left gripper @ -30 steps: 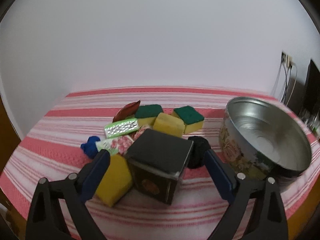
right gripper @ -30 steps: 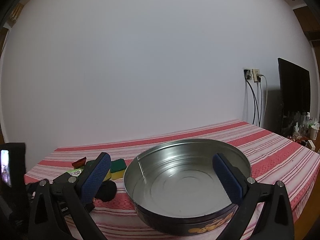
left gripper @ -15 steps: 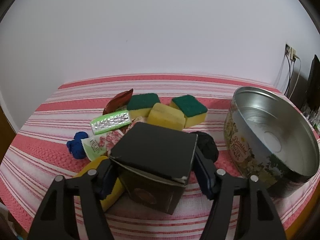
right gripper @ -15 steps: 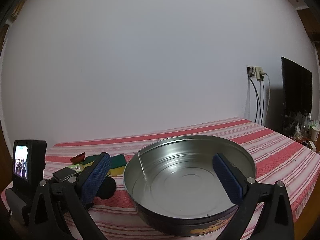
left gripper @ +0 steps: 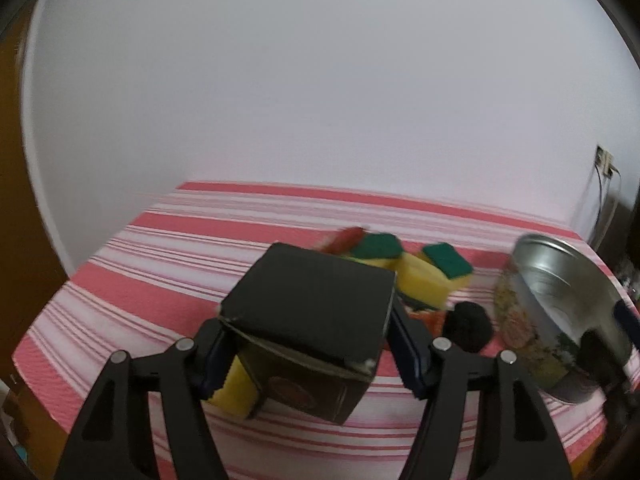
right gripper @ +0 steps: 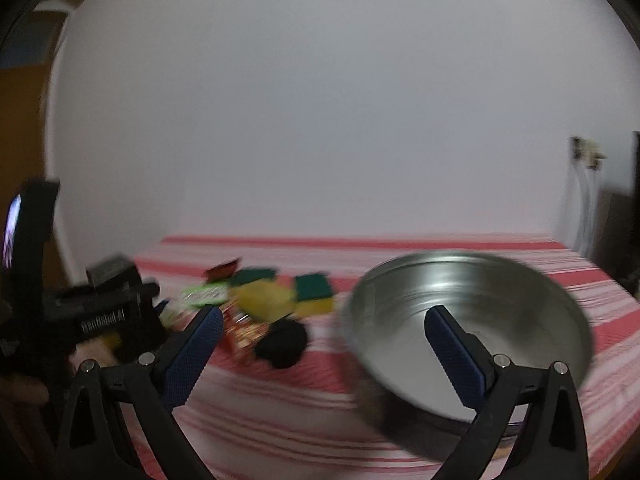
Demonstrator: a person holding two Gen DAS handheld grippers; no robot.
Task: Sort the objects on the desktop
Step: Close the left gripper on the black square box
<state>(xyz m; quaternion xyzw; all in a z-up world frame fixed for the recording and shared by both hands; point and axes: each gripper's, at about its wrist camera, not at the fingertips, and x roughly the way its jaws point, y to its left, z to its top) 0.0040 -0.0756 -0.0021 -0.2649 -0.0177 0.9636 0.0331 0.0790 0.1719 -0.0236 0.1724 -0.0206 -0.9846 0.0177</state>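
The left gripper [left gripper: 306, 354] has its jaws clamped about halfway on the sides of a black box [left gripper: 312, 312], which looks lifted just clear of the striped tablecloth [left gripper: 160, 264], in front of the pile. The right gripper [right gripper: 320, 344] stands wide open and holds nothing, with the round metal tin [right gripper: 472, 320] just ahead of it. The tin looks bare inside, while the sponges [left gripper: 424, 276], a black ball [left gripper: 468, 326] and some packets [right gripper: 204, 294] lie loose on the cloth, so the sorting seems barely begun.
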